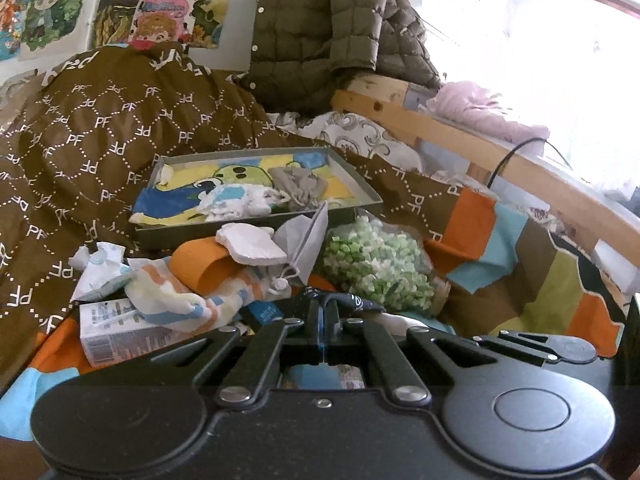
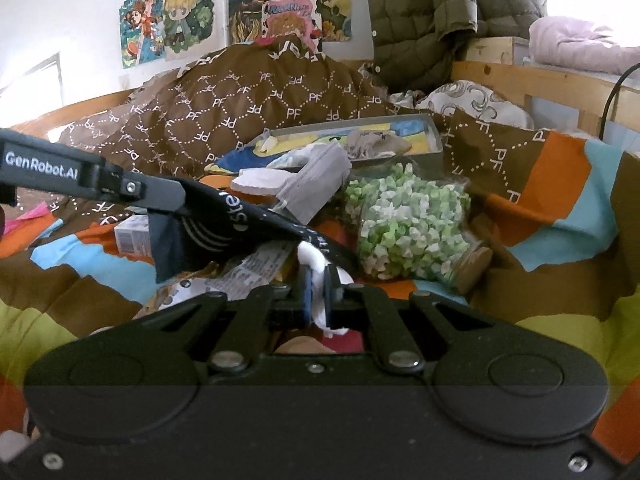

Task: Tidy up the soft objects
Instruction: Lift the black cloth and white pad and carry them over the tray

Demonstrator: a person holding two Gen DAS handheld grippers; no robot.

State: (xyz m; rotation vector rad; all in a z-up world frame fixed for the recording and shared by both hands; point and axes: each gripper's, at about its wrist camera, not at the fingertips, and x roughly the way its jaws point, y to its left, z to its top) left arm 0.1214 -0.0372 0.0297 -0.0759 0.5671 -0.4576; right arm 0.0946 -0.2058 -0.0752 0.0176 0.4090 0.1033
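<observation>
A brown patterned quilt [image 1: 120,128] is filling the upper left of the frame. At centre, a shallow green box [image 1: 256,196] is holding a cartoon-print cloth [image 1: 192,196], a grey fabric piece [image 1: 296,184] and a white bundle [image 1: 240,204]. Lower right of it, a clear bag [image 1: 376,264] is holding green and white bits. The left gripper [image 1: 324,304] is pinching a dark printed cloth [image 2: 240,220]; the right gripper [image 2: 316,280] is clamping white stuffing [image 2: 310,258].

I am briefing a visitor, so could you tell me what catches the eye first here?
A dark printed cloth is stretched between the two shut grippers, left gripper and right gripper, above the patchwork quilt. Behind it lies a bag of green and white pieces, with a shallow box of folded fabrics further back.
</observation>
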